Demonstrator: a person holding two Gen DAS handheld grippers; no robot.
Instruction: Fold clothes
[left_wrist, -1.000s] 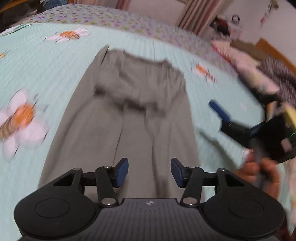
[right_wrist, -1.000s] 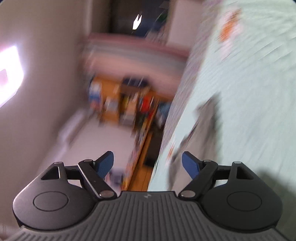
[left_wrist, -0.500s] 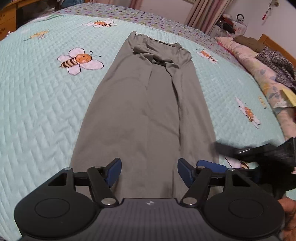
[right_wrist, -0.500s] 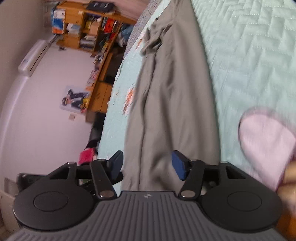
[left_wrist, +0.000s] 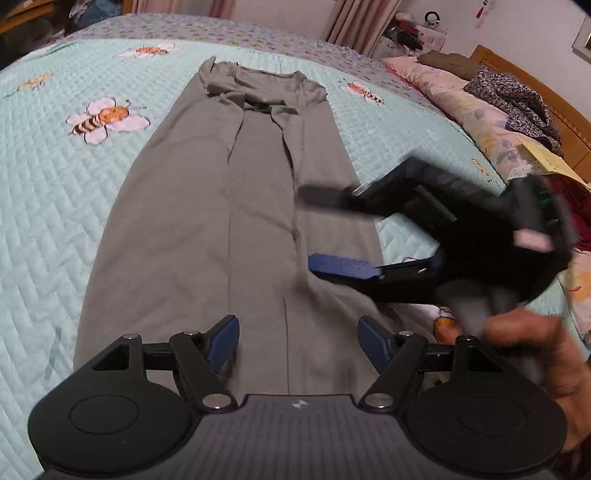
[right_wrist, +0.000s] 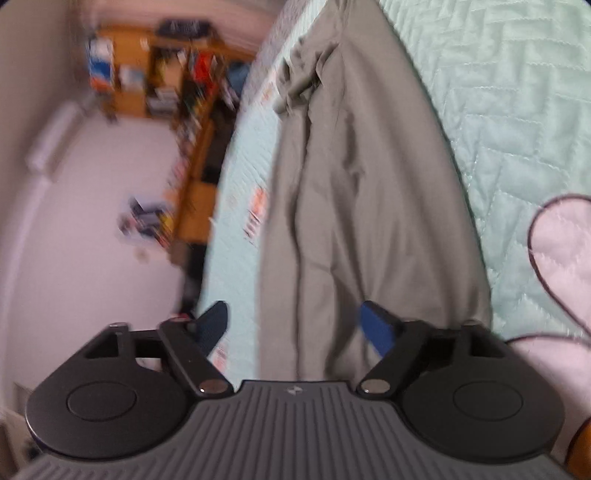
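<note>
Grey garment spread flat on the bed, both grippers empty above its near end.

The bed (left_wrist: 48, 206), under a pale green quilt with bee prints, carries the garment (left_wrist: 207, 221), which runs lengthwise away from the left gripper (left_wrist: 299, 341), its bunched end farthest off. No container is in view. The left gripper's jaws have just been opening and stand wide, only cloth below them. The right gripper (left_wrist: 314, 229) reaches in from the right over the garment's right edge, jaws wide after just opening, nothing pinched between them.
</note>
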